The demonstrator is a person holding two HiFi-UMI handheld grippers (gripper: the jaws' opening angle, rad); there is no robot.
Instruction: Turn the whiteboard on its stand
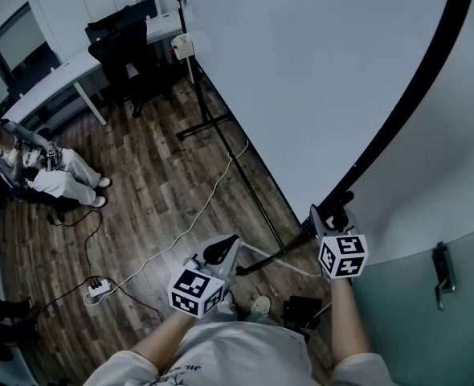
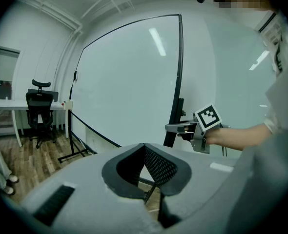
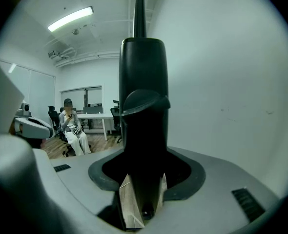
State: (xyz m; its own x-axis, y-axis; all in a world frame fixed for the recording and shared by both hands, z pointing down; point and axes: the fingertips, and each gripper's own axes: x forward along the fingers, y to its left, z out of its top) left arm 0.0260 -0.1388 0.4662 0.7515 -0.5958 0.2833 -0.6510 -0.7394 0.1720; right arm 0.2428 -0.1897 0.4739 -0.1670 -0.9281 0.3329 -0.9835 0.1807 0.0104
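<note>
**Grip held on one edge only**

The right claw [image 1: 333, 212] was seen clamped on the black frame [image 1: 418, 87] at the near edge of the board [image 1: 301, 79], which stood on its stand [image 1: 221, 131] ahead of the person. The left claw [image 1: 223, 249] was held low and apart from the board, its jaws together on nothing.

A slip was judged the main risk. The large board was gripped at a single point, so the smooth frame could be twisted out of the jaws once turning force was applied. With nothing braced by the left claw, the stand could be dragged across the wood floor [image 1: 140, 183] instead of the board being turned. The white cable [image 1: 181, 236] trailing near the stand's feet could be snagged or pulled.

The frame filling the gap between the right jaws was shown only in the right gripper view, where feet and cable were hidden. Cable, feet and a seated person [image 1: 44, 167] well apart from the board were laid out in the head view. The board's whole outline, and the right claw side-on at the frame, were given only by the left gripper view.
</note>
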